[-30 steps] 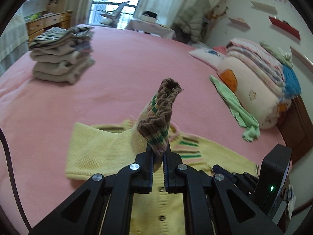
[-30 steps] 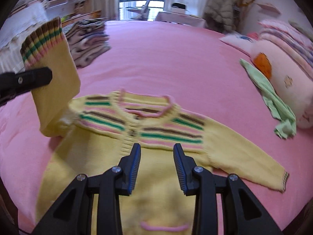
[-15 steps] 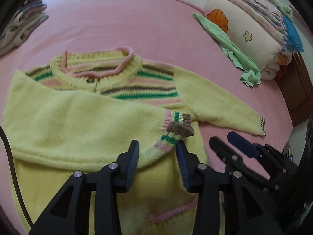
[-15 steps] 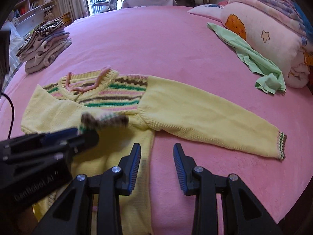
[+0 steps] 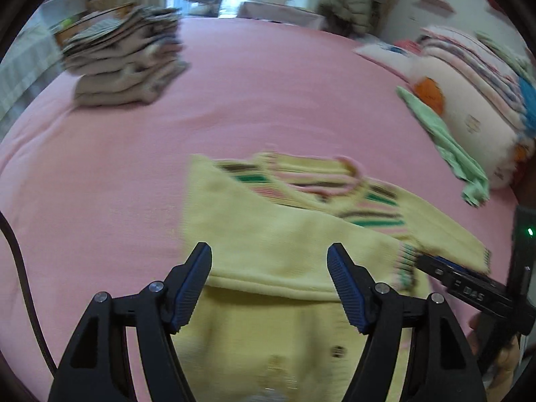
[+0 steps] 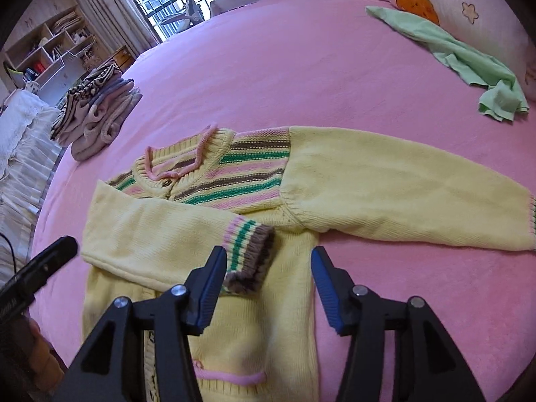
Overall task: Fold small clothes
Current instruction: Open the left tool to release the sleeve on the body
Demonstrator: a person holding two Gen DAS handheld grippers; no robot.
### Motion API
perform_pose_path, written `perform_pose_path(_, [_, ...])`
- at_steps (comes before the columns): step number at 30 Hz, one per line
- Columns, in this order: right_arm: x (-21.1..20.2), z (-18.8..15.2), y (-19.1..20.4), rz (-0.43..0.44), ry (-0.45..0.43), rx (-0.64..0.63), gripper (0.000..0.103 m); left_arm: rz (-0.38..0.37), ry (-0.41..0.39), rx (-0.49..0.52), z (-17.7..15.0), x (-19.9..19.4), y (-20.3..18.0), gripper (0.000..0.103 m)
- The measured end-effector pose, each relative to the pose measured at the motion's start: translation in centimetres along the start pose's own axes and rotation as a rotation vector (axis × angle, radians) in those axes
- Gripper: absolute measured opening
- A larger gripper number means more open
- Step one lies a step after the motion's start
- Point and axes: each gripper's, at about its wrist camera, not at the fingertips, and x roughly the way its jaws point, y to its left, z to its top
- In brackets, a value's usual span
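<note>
A small yellow knit cardigan (image 6: 254,305) with striped yoke lies flat on the pink bed (image 6: 301,77). Its left sleeve (image 6: 160,231) is folded across the chest, striped cuff (image 6: 249,254) near the middle. The right sleeve (image 6: 402,194) lies stretched out to the right. My right gripper (image 6: 268,281) is open and empty, just above the folded cuff. My left gripper (image 5: 269,281) is open and empty over the folded sleeve (image 5: 284,248) of the cardigan (image 5: 268,335); this view is blurred. The right gripper's finger shows at the left wrist view's right edge (image 5: 469,288).
A stack of folded clothes (image 6: 97,117) sits at the bed's far left, also in the left wrist view (image 5: 127,60). A green garment (image 6: 469,57) lies against pink pillows and bedding (image 6: 469,6) at the right. Shelves (image 6: 50,50) and a window stand beyond.
The left gripper laid the sleeve across the chest, let go of the cuff and drew back, opening wide. The right gripper moved closer over the cuff.
</note>
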Motion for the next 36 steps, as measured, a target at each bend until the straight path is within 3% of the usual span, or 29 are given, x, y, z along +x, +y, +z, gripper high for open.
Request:
perform_pose_path(4, [1.7,0.6,0.3,-0.011,0.005,-0.010,0.053,0.060,0.016,-0.146,0.8,0.4,5.9,0.070])
perform_pose_path(8, [2.7,0.9,0.4,-0.008,0.002,-0.013,0.049,0.106,0.019,-0.203,0.6,0.6,8.7,0.070])
perform_pose_path(9, [2.7,0.8,0.6,-0.004,-0.002,-0.028,0.035,0.109,0.024,-0.207,0.4,0.7,9.0,0.070])
perform_pose_path(10, [2.6,0.7,0.9,-0.002,-0.005,-0.050,0.009,0.109,0.032,-0.205,0.3,0.9,9.2,0.070])
perform_pose_path(13, [1.8,0.6,1.5,-0.063,-0.056,-0.098,0.003,0.111,0.047,-0.186,0.1,1.5,8.4,0.070])
perform_pose_path(19, [-0.1,1.5,1.2,-0.129,-0.166,-0.083,0.002,0.096,0.063,-0.141,-0.6,2.2,6.3,0.070])
perform_pose_path(25, [2.0,1.9,0.7,-0.165,-0.102,-0.094,0.003,0.084,0.118,-0.064,-2.0,3.3,3.9,0.070])
perform_pose_path(29, [2.4,1.8,0.7,-0.180,-0.097,-0.093,0.003,0.137,0.167,0.007,-3.2,4.7,2.6,0.070])
perform_pose_path(32, [2.4,1.7,1.0,-0.196,-0.100,-0.110,0.003,0.193,0.168,0.003,-3.3,5.8,2.5,0.070])
perform_pose_path(36, [2.4,1.5,1.1,-0.199,-0.101,-0.111,0.003,0.229,0.134,-0.087,-2.2,6.3,3.4,0.070])
